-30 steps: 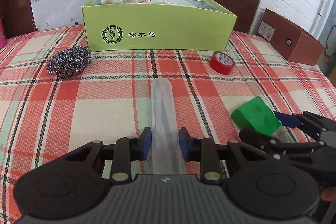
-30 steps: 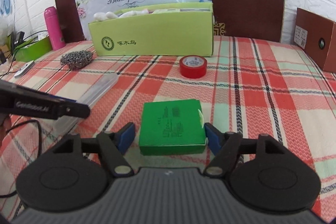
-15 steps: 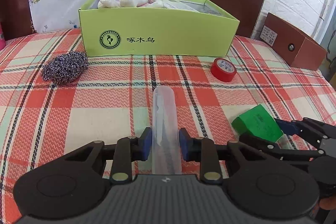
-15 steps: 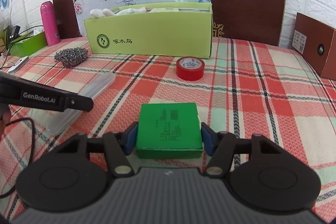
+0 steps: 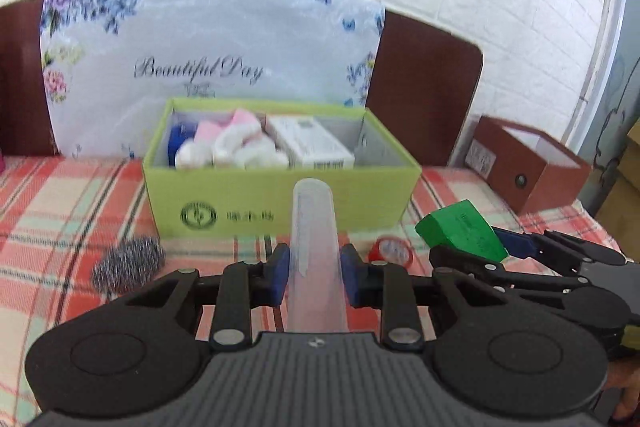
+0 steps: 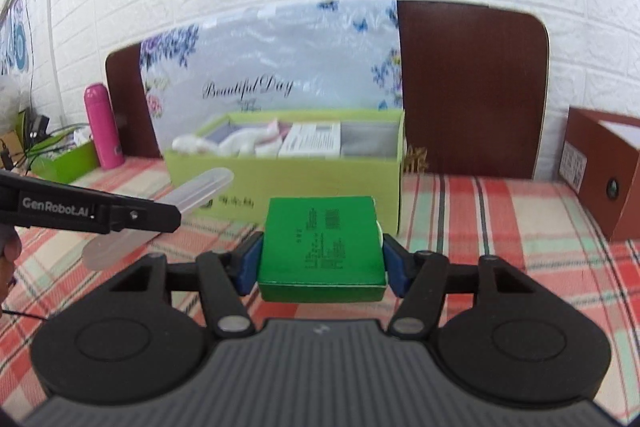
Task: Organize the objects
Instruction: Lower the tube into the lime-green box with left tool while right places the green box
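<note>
My left gripper (image 5: pixel 314 277) is shut on a long clear plastic case (image 5: pixel 314 239) and holds it in the air, pointing at the lime green box (image 5: pixel 280 203). My right gripper (image 6: pixel 320 263) is shut on a flat green box (image 6: pixel 320 243), also lifted; the green box also shows at the right of the left wrist view (image 5: pixel 460 229). The lime green box (image 6: pixel 288 183) holds white and pink soft items (image 5: pixel 232 147) and a white carton (image 5: pixel 308 145). A red tape roll (image 5: pixel 390 249) and a steel wool scourer (image 5: pixel 128 265) lie on the checked tablecloth.
A brown open box (image 5: pixel 528 167) stands at the right. A pink bottle (image 6: pixel 102 125) and a small green tray (image 6: pixel 66 161) stand at the far left. A flowered bag (image 5: pixel 208 67) and brown chair backs (image 6: pixel 472 91) rise behind the lime box.
Both grippers have lifted their objects off the tablecloth and tilted up toward the lime green box. The right gripper closed on the green box earlier in this span.
</note>
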Tool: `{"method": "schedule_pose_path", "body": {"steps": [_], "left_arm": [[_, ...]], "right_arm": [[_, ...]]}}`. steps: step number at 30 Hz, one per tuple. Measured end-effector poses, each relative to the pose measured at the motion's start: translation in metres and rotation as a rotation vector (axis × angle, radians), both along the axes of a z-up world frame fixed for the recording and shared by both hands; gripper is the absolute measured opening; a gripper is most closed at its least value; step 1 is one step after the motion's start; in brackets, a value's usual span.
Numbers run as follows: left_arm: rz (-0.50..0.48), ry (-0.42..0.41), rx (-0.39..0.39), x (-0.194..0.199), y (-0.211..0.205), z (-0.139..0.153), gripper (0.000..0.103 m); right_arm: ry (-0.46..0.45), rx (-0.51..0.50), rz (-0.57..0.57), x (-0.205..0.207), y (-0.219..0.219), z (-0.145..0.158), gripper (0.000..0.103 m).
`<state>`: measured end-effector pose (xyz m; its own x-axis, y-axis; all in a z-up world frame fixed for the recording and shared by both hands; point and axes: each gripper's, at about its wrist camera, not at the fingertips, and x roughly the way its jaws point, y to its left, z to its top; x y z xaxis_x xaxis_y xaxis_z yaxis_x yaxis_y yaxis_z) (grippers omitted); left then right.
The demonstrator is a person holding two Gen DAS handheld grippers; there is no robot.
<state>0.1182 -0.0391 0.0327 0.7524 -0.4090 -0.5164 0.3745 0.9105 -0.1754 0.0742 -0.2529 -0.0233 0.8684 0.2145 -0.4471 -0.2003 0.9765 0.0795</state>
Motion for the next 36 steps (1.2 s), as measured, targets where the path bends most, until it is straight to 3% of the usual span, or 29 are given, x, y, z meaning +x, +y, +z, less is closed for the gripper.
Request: {"method": "schedule_pose_path", "body": {"steps": [10,16,22,24,25,26,28,30,33,36], "left_arm": [[0.079,-0.108,-0.016,0.070,0.010,0.045,0.029],[0.097,-0.096,0.011,0.123,0.011,0.039,0.029],[0.103,-0.073,0.025,0.153,0.010,0.021,0.029],[0.112,-0.087,0.041,0.155,0.011,0.012,0.045],[0.125,-0.079,0.046,0.154,0.013,0.008,0.063],[0.143,-0.075,0.041,0.151,0.016,0.005,0.067],[0.149,-0.072,0.025,0.140,0.022,0.002,0.067],[0.158,-0.056,0.009,0.128,0.028,0.001,0.068],[0.189,-0.009,0.008,0.114,0.032,0.004,0.069],[0.215,0.018,0.025,0.098,0.029,0.012,0.069]], "right_arm": [[-0.102,-0.034,-0.026,0.080,-0.002,0.034,0.060],[-0.115,-0.080,-0.045,0.142,0.002,0.032,0.060],[-0.068,-0.088,-0.067,0.191,0.003,0.011,0.062],[-0.057,-0.124,-0.060,0.200,0.007,0.000,0.072],[-0.055,-0.142,-0.072,0.200,0.008,-0.004,0.085],[-0.066,-0.150,-0.083,0.196,0.009,-0.008,0.088],[-0.095,-0.147,-0.084,0.182,0.008,-0.012,0.092],[-0.137,-0.133,-0.099,0.163,0.007,-0.014,0.103],[-0.168,-0.118,-0.129,0.136,0.006,-0.016,0.103],[-0.142,-0.094,-0.119,0.120,0.005,-0.012,0.103]]}}
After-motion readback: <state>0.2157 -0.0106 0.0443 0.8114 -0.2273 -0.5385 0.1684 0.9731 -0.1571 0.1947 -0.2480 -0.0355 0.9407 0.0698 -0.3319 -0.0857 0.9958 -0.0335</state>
